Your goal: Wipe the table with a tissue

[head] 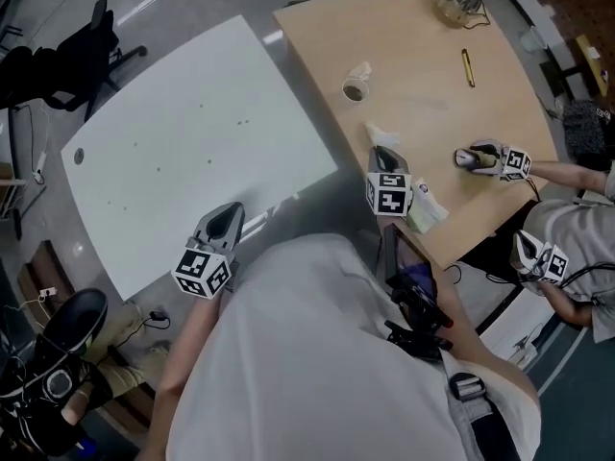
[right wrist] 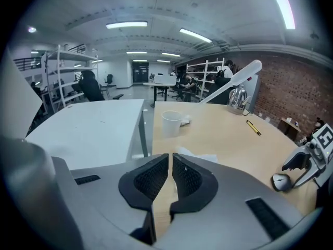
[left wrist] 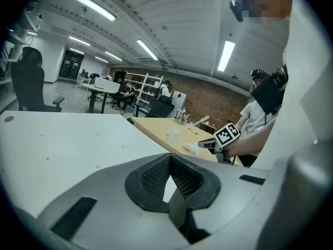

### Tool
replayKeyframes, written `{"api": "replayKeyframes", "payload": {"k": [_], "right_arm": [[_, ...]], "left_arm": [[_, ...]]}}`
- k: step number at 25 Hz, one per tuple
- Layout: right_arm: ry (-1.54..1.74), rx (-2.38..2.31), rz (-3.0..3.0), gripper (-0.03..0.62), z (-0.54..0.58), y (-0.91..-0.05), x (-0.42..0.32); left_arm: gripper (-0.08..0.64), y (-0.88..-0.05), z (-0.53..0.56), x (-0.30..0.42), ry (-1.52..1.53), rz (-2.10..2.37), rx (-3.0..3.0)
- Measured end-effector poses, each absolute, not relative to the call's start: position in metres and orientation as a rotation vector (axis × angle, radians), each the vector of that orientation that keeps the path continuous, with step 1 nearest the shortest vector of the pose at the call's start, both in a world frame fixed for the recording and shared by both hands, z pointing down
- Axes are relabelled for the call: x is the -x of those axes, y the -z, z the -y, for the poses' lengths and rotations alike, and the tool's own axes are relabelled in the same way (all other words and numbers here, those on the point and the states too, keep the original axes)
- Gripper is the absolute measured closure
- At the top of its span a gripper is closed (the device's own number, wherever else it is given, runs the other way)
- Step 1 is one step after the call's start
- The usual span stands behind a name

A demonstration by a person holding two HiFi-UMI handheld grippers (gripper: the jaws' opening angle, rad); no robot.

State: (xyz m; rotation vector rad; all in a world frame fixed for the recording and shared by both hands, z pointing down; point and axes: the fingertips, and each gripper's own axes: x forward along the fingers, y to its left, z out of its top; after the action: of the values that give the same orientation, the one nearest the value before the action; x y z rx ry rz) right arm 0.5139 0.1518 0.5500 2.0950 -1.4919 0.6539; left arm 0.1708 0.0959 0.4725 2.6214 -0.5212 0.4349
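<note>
Right gripper point(head: 384, 154) and left gripper point(head: 226, 217) both had jaws nearly closed, empty. The right, just short of the tissue point(head: 381, 134), likely needed opening before pinching it

White tissue point(head: 382, 134) (tan table point(head: 423, 89))

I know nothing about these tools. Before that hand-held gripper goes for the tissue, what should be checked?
1. Tissue within reach: ok. The tissue lies on the wooden table just ahead of the right hand-held gripper.
2. Right jaws ready to grasp: not ok. They are together and hold nothing, so they must open first.
3. Left hand-held gripper out of the way: ok. It is shut and empty, at the white table.
4. Cup clear of the path: ok. The cup stands beyond the tissue, apart from it.
5. Other person's gripper: ok. It is off to the right, apart from the tissue.
6. Dirt to wipe: cannot tell.
</note>
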Motion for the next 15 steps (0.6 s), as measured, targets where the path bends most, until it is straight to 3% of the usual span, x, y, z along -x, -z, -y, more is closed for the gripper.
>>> {"api": "replayKeyframes", "payload": {"k": [7, 11, 15], "right_arm": [[-0.639, -2.054, 1.397, 0.552, -0.141, -0.569, -0.535], [-0.629, -1.985, 1.346, 0.451, -0.134, -0.581, -0.538], [-0.702, -1.936, 1.323, 0.423, -0.126, -0.602, -0.542]], "left_arm": [[0.554, -0.477, -0.084, -0.197, -0.485, 0.445, -2.619], [0.554, -0.477, -0.074, -0.198, -0.505, 0.455, -2.610], [0.555, -0.477, -0.065, -0.193, -0.525, 0.478, -2.600]]}}
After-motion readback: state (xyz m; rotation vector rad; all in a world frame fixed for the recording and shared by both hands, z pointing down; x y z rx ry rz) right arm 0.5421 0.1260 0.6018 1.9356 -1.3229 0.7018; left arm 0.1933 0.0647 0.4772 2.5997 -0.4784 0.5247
